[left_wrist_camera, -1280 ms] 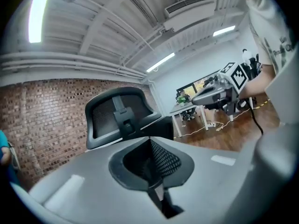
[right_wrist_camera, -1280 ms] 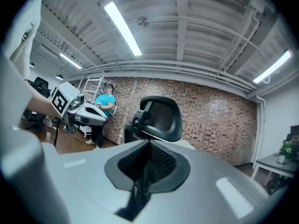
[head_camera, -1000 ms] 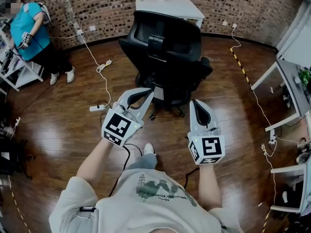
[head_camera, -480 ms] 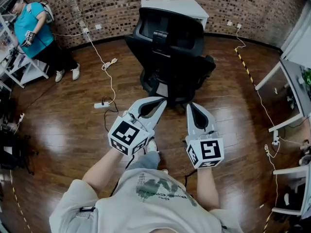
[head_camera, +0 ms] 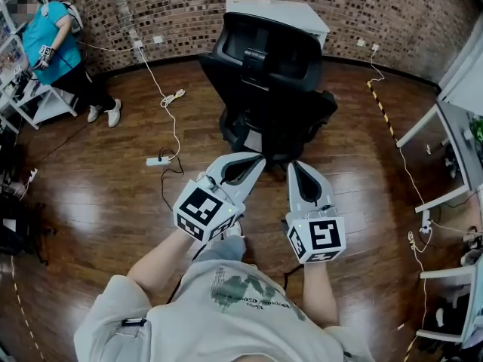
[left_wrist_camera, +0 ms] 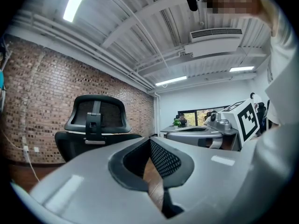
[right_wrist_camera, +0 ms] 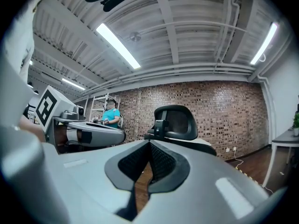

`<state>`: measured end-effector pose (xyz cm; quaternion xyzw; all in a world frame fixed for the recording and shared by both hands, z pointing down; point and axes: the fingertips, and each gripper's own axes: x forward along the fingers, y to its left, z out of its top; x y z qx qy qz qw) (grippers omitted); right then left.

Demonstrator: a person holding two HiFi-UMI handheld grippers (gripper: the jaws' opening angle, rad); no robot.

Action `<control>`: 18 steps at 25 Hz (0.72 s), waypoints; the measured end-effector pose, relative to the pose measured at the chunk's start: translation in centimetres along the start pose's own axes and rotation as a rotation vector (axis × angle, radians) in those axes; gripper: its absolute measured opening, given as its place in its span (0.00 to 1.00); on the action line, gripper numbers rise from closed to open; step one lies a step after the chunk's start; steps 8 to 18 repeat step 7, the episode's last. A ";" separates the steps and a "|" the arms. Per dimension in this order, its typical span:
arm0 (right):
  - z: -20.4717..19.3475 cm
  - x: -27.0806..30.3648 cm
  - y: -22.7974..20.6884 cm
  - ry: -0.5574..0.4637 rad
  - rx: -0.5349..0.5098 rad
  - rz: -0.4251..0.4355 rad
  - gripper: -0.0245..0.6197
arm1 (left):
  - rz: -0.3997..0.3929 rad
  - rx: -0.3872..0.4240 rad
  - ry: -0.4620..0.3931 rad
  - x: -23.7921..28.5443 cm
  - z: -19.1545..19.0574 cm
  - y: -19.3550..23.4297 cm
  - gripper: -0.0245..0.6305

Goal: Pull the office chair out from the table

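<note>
The black office chair (head_camera: 268, 81) stands with its mesh back toward me, in front of the white table (head_camera: 281, 10) at the brick wall. Both grippers point level at it and stay short of it. My left gripper (head_camera: 259, 158) is shut with nothing between its jaws, and my right gripper (head_camera: 293, 166) beside it is shut and empty too. In the left gripper view the chair (left_wrist_camera: 96, 120) rises left of the closed tips (left_wrist_camera: 150, 140). In the right gripper view the chair (right_wrist_camera: 176, 122) stands just right of the closed tips (right_wrist_camera: 149, 143).
A white power strip (head_camera: 158, 161) and cables lie on the wood floor to the left. A person in a teal shirt (head_camera: 47, 40) stands by a white shelf (head_camera: 34, 104) at back left. White desks (head_camera: 453, 127) line the right side, beyond yellow-black floor tape (head_camera: 377, 100).
Both grippers have come forward toward the chair, which now looks nearer. The left gripper shifted right, closer to the right one, and rolled a little.
</note>
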<state>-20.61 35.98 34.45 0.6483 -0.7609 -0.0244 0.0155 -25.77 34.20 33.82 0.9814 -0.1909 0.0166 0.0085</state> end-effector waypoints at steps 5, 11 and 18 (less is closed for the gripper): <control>0.0 0.2 0.0 -0.003 -0.008 0.006 0.04 | 0.000 -0.003 0.003 0.2 0.0 0.2 0.06; -0.1 0.3 -0.1 0.000 -0.006 0.005 0.04 | 0.000 -0.004 0.006 0.4 -0.1 0.3 0.06; -0.1 0.3 -0.1 0.000 -0.006 0.005 0.04 | 0.000 -0.004 0.006 0.4 -0.1 0.3 0.06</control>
